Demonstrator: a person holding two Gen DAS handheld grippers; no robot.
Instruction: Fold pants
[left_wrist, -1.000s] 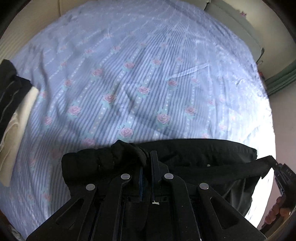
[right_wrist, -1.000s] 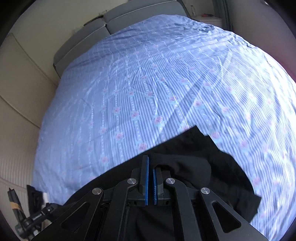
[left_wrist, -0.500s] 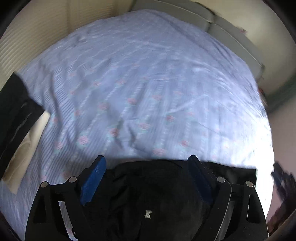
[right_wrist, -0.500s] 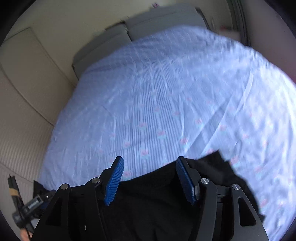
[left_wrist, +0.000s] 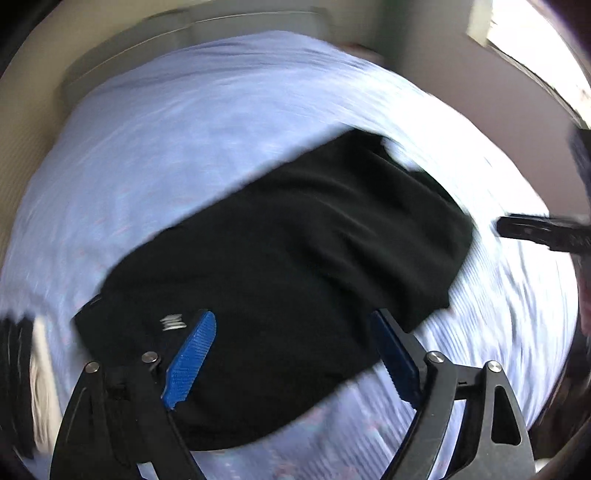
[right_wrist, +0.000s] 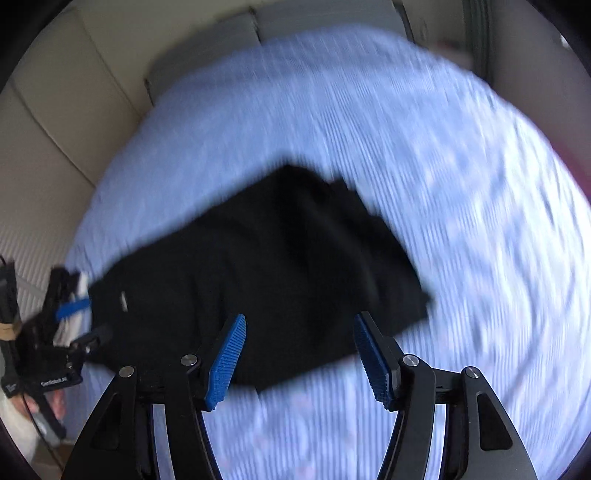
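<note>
The black pants (left_wrist: 295, 258) lie folded into a wide slab on the blue flowered bedsheet (left_wrist: 177, 133), with a small white label (left_wrist: 171, 323) near their left end. My left gripper (left_wrist: 291, 317) hovers over their near edge; its jaws are closing, wide apart, pads off the cloth. In the right wrist view the pants (right_wrist: 277, 266) lie ahead, and my right gripper (right_wrist: 300, 317) stands open above their near edge, holding nothing. Both views are motion-blurred.
A stack of dark and cream clothes (left_wrist: 18, 354) sits at the bed's left edge. Grey pillows (right_wrist: 317, 18) and a beige padded wall (right_wrist: 55, 122) bound the far side. The right tool's black frame (left_wrist: 546, 232) shows at the right.
Both grippers were shut on the pants' edge, then opened and let go. Both have pulled back and up, the left one rolling, so the whole folded pants now show.
</note>
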